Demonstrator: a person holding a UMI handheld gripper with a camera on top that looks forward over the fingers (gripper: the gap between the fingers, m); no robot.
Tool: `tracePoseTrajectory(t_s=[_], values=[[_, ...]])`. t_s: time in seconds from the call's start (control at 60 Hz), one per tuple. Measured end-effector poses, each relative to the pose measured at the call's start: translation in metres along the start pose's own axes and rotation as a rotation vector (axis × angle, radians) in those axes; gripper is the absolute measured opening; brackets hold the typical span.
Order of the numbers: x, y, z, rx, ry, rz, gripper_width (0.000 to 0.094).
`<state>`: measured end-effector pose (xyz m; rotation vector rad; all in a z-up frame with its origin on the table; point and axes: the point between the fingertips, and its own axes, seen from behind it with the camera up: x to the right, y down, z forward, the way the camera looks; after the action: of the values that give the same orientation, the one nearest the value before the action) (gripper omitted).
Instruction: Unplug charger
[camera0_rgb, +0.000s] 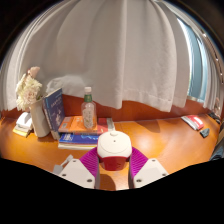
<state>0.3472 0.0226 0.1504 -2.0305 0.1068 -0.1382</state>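
A white charger (113, 146) with a red lower part sits between my gripper's (113, 163) two magenta pads. Both pads (90, 160) press against its sides, so the gripper is shut on it. A short white stub (111, 125) sticks out of the charger's far end. The charger is held over the orange-brown wooden table (160, 140). No socket or cable shows.
On the table beyond the fingers to the left are a vase of pale flowers (30, 95), an upright blue book (54, 107), a clear bottle (88, 110) and a flat stack of books (78, 135). A red and white item (196, 123) lies far right. A white curtain (120, 50) hangs behind.
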Motion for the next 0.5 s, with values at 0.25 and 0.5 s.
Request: tracePoseTrajectory(t_s=[0.25, 0.5], values=[[0.004, 0.125, 0.033, -0.226, -0.03, 0.011, 0.0427], [0.015, 0.111, 0.03, -0.238, 0.011, 0.013, 0.0769]])
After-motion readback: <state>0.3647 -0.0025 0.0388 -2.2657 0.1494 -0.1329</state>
